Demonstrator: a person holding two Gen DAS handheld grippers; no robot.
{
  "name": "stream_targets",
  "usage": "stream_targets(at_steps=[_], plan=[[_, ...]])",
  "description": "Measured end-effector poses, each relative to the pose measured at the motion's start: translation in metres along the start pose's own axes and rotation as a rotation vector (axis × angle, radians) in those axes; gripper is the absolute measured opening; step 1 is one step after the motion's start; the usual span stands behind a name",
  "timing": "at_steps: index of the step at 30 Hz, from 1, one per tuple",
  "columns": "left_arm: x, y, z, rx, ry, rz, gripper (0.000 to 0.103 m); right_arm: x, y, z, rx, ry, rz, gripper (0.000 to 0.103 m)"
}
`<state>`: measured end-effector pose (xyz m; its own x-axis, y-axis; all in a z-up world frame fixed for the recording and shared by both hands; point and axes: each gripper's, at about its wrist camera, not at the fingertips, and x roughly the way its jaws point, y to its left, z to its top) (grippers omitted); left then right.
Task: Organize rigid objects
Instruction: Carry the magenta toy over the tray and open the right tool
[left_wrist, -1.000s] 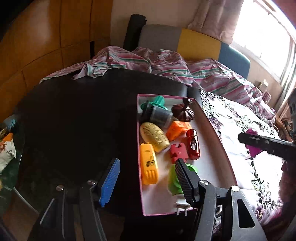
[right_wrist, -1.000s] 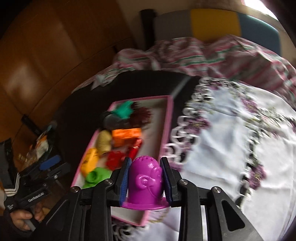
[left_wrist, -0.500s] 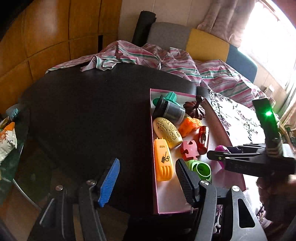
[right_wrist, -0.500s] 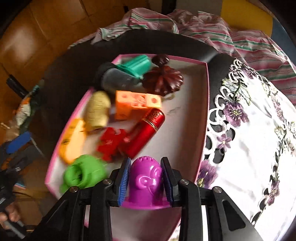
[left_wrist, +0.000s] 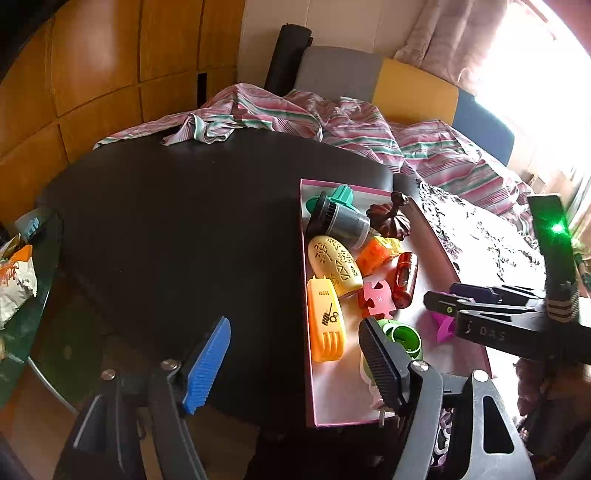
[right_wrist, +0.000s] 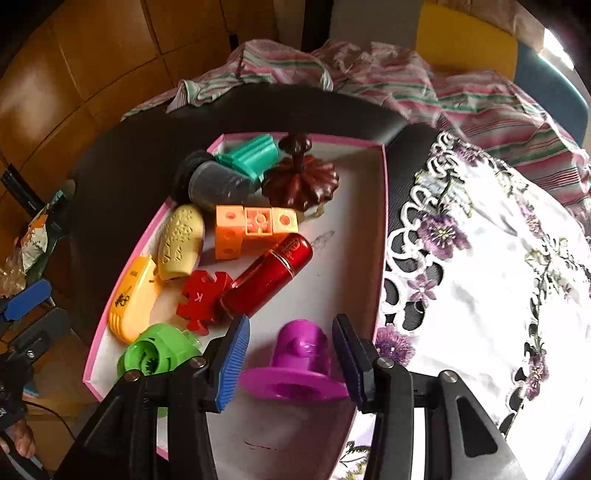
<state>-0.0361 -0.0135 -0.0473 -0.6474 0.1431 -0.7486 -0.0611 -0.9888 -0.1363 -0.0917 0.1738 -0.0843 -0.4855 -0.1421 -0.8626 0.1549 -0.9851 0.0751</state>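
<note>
Now released: purple toy (right_wrist: 301, 354) loose between right claw (right_wrist: 291, 363) fingers.

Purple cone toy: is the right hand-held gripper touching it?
Apart. The right wrist view shows the right hand-held gripper open, with pink box floor visible between each pad and the purple cone toy, which lies in the box.

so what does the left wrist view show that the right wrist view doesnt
Only the left wrist view shows the right hand-held gripper from the side, with its green light on. Only the right wrist view shows the gaps between its open pads and the purple toy, and the K on the red puzzle piece. Both show the pink box holding the toys, on a dark table.
</note>
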Motion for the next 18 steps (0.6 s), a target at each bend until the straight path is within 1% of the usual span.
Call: stream_targets(at_steps=[6, 12, 13, 15, 16, 17, 18], plan=[[-0.003, -0.003, -0.004, 0.011, -0.005, 0.021, 0.076, -0.011, 0.008, -0.002, 0.006, -0.06, -0.036, 0.047], [-0.009, -0.006, -0.005, 0.014, -0.023, 0.048, 0.083, -0.026, 0.013, -0.016, 0.038, -0.116, -0.05, 0.047], [-0.012, -0.007, -0.005, 0.014, -0.031, 0.051, 0.086, -0.029, 0.013, -0.019, 0.046, -0.126, -0.057, 0.048], [-0.016, -0.009, -0.005, 0.014, -0.046, 0.054, 0.088, -0.035, 0.014, -0.025, 0.059, -0.145, -0.073, 0.048], [-0.019, -0.01, -0.004, 0.014, -0.054, 0.057, 0.091, -0.037, 0.014, -0.028, 0.067, -0.154, -0.081, 0.048], [-0.021, -0.012, -0.004, 0.016, -0.062, 0.063, 0.096, -0.04, 0.014, -0.03, 0.075, -0.161, -0.088, 0.048], [-0.023, -0.014, -0.004, 0.019, -0.068, 0.07, 0.098, -0.042, 0.015, -0.033, 0.084, -0.168, -0.095, 0.048]])
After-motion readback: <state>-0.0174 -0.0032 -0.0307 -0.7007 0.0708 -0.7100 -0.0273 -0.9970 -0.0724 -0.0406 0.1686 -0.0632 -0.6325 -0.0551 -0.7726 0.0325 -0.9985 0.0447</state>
